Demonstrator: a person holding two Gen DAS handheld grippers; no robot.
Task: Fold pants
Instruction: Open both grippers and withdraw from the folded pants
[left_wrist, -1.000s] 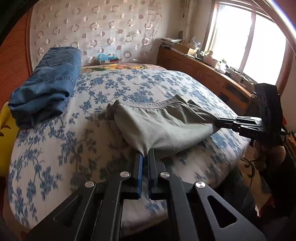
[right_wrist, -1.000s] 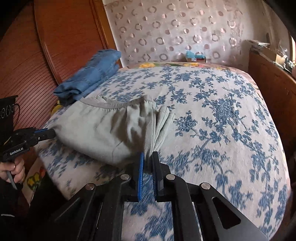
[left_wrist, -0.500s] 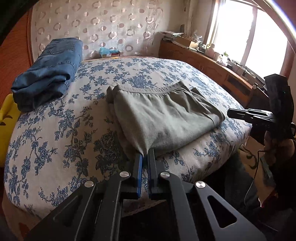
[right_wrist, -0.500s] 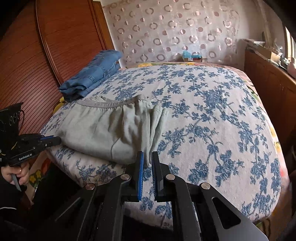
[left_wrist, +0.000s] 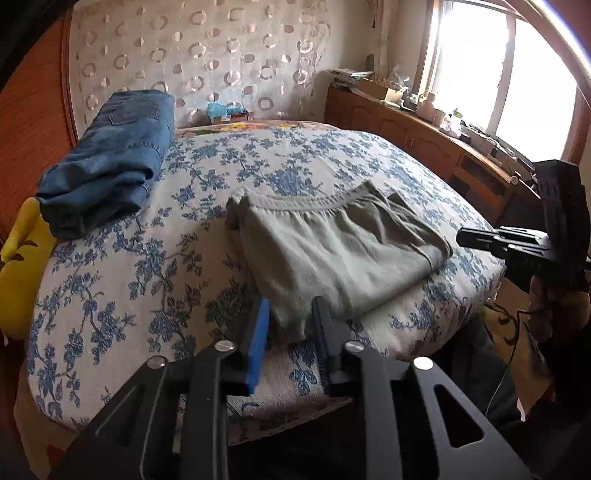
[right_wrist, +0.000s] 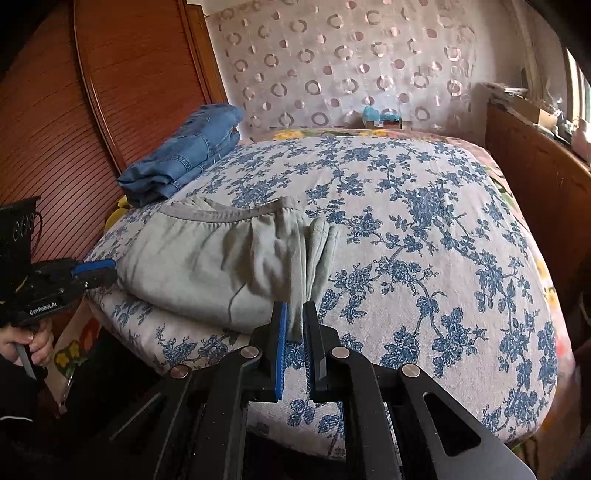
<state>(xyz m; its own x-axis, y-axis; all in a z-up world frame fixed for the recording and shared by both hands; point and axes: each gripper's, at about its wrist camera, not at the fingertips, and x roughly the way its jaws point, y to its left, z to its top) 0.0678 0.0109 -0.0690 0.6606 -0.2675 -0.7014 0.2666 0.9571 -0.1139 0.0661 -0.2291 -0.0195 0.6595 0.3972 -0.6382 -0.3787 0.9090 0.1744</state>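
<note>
Pants (left_wrist: 332, 254): grey-green, folded, lying at the bed's (left_wrist: 110, 280) near edge, waistband toward the far side.
Left gripper (left_wrist: 290, 325): jaws have just been opening; they stand apart with a pants corner loose between them.
Right gripper (right_wrist: 293, 325): jaws close together, clamped on the other near corner of the pants.
Jeans (left_wrist: 107, 158): folded, at the bed's far left edge.

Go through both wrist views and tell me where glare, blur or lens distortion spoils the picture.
Left wrist view: the window is blown out to white, nothing outside readable; fisheye bends the bed edge and darkens the corners. Right wrist view: even, softer light, no glare; the grey pants smear slightly near the right gripper; the bed bulges like a dome.
</note>
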